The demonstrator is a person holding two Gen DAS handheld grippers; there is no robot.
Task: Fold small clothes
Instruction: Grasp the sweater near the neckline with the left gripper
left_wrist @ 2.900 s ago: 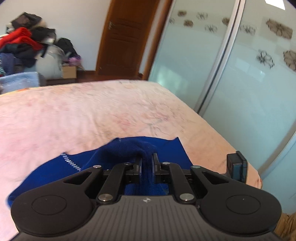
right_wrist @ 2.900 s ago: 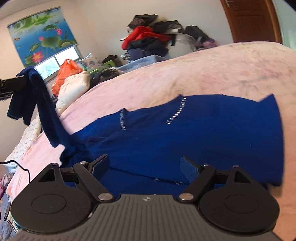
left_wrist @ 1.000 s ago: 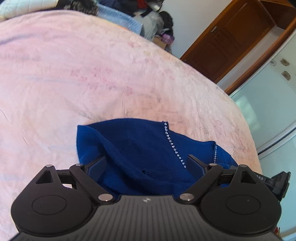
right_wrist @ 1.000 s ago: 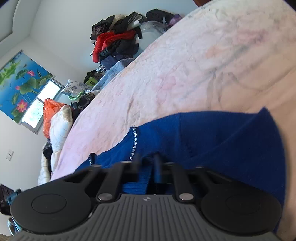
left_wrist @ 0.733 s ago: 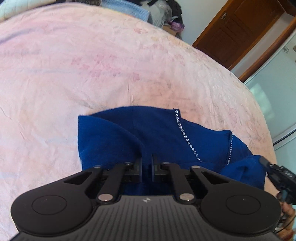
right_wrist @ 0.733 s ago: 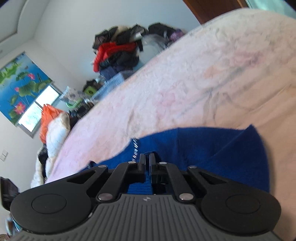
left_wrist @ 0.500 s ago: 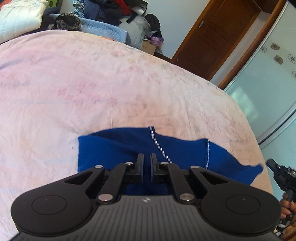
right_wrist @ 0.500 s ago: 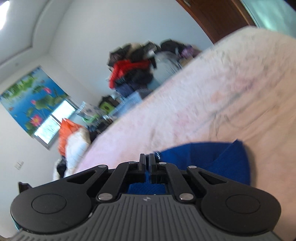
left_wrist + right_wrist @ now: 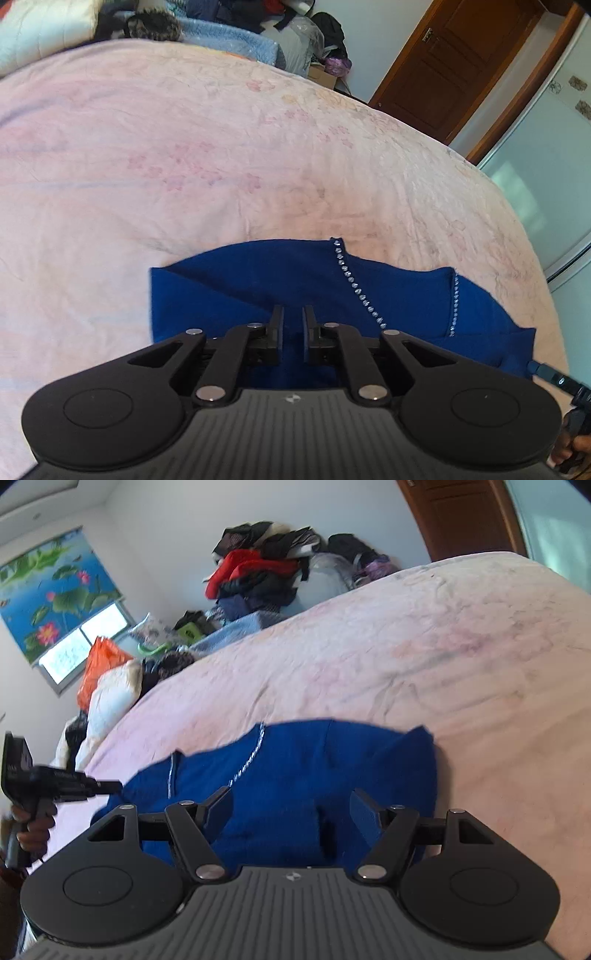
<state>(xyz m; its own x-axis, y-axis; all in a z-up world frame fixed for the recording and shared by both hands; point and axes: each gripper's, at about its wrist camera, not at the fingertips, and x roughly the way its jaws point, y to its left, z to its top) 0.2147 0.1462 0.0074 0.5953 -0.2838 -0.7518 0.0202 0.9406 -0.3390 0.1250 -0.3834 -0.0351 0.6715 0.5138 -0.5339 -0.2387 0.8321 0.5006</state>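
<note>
A blue knit garment (image 9: 258, 273) with rows of rhinestones (image 9: 354, 284) lies folded on the pink bedspread (image 9: 184, 166). My left gripper (image 9: 293, 314) pinches a fold of it near the garment's left side; the jaws stand a narrow gap apart with cloth between them and are just starting to open. In the right wrist view the left gripper (image 9: 107, 786) bites the garment's left edge, a hand below it. My right gripper (image 9: 291, 797) hovers over the garment (image 9: 314, 760), jaws opening wide, with no cloth pressed by the pads.
A pile of clothes (image 9: 266, 572) and pillows (image 9: 110, 698) sit past the bed's far side. A wooden door (image 9: 443, 66) and glass wardrobe doors (image 9: 546, 147) stand to the right. The bed's right edge (image 9: 546, 280) is close to the garment.
The left gripper closed on the garment's fold and drew back a little. The right gripper, shut on the cloth before, has opened and let it go.
</note>
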